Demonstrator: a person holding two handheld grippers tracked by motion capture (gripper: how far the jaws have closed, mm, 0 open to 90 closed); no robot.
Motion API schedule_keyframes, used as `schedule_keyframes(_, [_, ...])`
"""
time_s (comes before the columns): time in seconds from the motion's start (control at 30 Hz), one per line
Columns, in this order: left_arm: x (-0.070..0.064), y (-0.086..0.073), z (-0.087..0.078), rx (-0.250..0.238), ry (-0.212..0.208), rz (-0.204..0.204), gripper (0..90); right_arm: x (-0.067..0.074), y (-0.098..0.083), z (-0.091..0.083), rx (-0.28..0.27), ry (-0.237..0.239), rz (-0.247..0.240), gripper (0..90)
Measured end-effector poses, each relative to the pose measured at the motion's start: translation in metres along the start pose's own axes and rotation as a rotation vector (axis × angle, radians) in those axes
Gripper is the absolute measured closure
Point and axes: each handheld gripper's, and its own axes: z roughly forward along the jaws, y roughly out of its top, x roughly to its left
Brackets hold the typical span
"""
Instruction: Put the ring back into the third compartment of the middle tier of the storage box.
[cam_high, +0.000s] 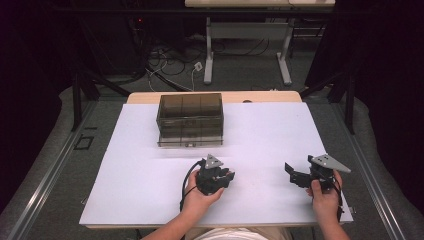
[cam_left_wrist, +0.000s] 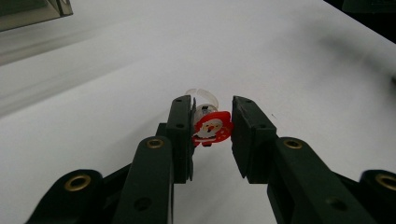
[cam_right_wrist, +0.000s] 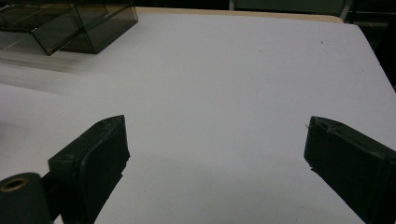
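Bench (cam_high: 150, 97) has a light wood top, mostly covered w/ a white sheet (cam_high: 270, 135); wood edge shows along the far side. Grey carpet floor (cam_high: 240, 75) beyond and to both sides. Black curtains (cam_high: 385, 45) close off left & right, room dim at the edges. Behind the bench stands a second table (cam_high: 247, 32), white legs w/ long feet, pale top at the frame's upper edge. Tangle of black & white cables (cam_high: 170, 62) on the floor by its left leg, a small red light (cam_high: 140, 20) glows further back. Black stand legs (cam_high: 82, 90) splay at both far corners. Light falls evenly from above on the sheet.
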Motion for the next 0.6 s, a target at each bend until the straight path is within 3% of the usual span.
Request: schedule_keyframes(0.6, [0.011, 0.005, -0.007, -0.035, 0.025, -0.011, 69.4, 0.000, 0.000, 0.000, 0.000, -0.001, -0.001, 6.2])
